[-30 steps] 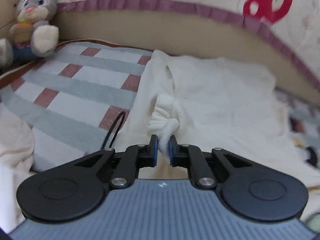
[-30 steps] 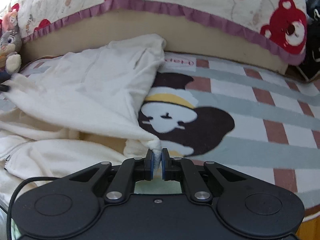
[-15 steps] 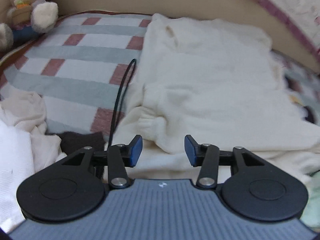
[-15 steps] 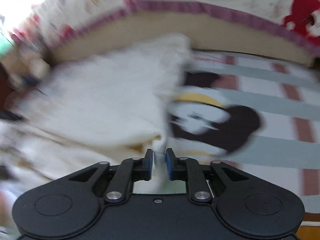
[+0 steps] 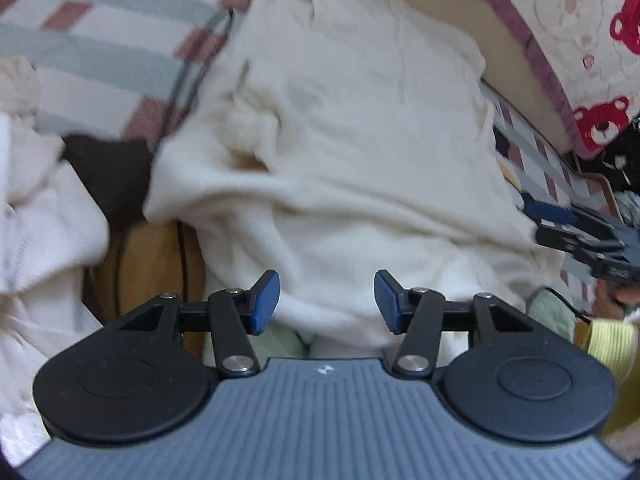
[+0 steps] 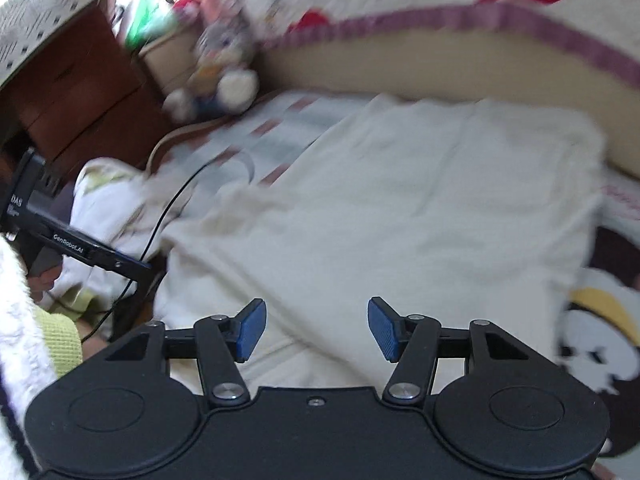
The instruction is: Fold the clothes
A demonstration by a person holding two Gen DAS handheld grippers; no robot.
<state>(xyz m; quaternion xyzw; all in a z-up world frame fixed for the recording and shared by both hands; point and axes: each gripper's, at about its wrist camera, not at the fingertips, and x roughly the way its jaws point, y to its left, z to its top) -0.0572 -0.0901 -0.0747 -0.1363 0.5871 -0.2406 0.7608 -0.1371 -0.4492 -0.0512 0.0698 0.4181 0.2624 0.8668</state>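
The cream fleece garment (image 5: 360, 128) lies spread and partly folded on the striped red, grey and white bedspread (image 5: 92, 36), its far edge against the tan headboard cushion (image 6: 460, 68).

The left gripper (image 5: 326, 300) hangs over the garment's near edge, its jaws opening; the 2 blue pads (image 5: 264, 300) stand apart and grip nothing, with the cloth lying beyond and below them. The right gripper (image 6: 316, 326) also hangs over the near part of the garment (image 6: 400, 200), its jaws opening, its blue pads (image 6: 382, 328) spread with no cloth pinched between them.

A grey plush rabbit (image 6: 224, 68) sits blurred at the bed's far left corner. A thin black cable (image 6: 172, 208) trails across the bedspread beside the garment's left edge.
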